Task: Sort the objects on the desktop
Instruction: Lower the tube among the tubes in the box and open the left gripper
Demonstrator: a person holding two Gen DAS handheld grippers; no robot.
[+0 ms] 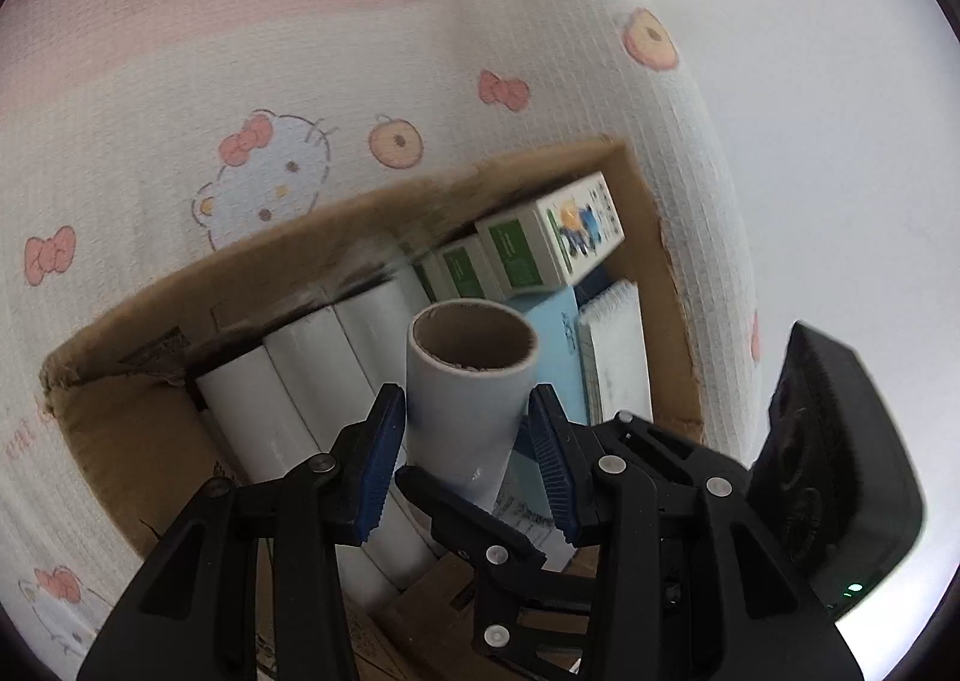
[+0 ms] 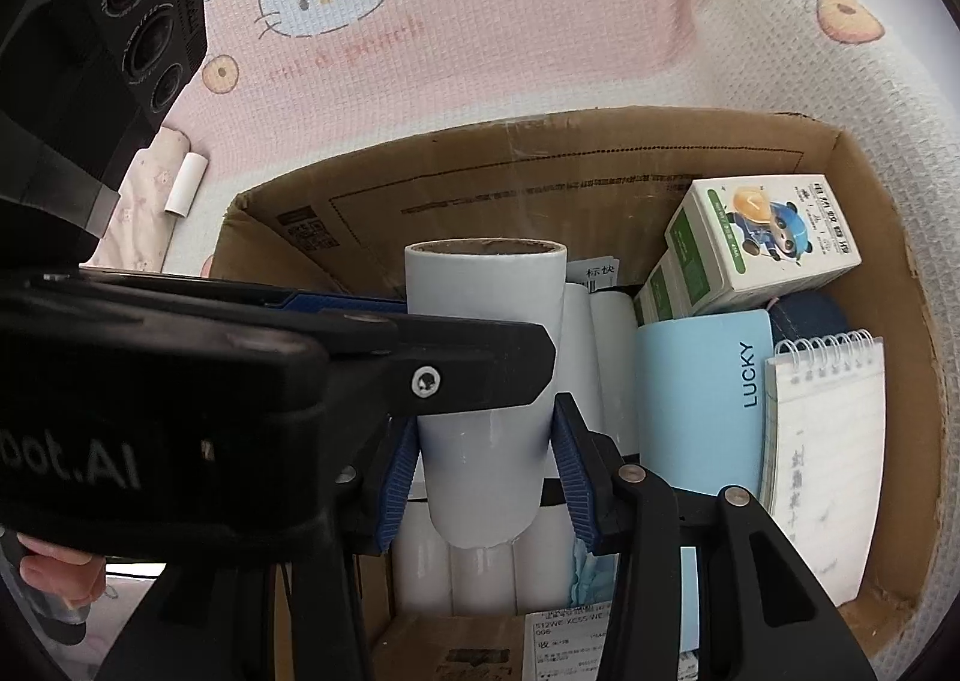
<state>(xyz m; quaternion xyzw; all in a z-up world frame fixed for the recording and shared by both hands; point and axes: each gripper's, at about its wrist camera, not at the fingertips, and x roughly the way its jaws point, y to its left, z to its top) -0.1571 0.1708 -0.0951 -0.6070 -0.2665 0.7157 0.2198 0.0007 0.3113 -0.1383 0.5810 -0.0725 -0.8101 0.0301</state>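
Note:
A white paper roll (image 1: 465, 405) with a brown cardboard core is held upright over an open cardboard box (image 1: 90, 429). My left gripper (image 1: 462, 453) stands around its middle, blue pads close on both sides. My right gripper (image 2: 486, 483) is shut on the same roll (image 2: 486, 357) near its lower end, and the left gripper's finger (image 2: 420, 375) crosses in front of it. Several more white rolls (image 2: 480, 579) lie side by side in the box below.
The box (image 2: 888, 273) also holds green-and-white cartons (image 2: 762, 243), a light blue "LUCKY" notebook (image 2: 702, 399) and a spiral notepad (image 2: 828, 441). It sits on a Hello Kitty blanket (image 2: 480, 51). Another white roll (image 2: 186, 183) lies on the blanket at far left.

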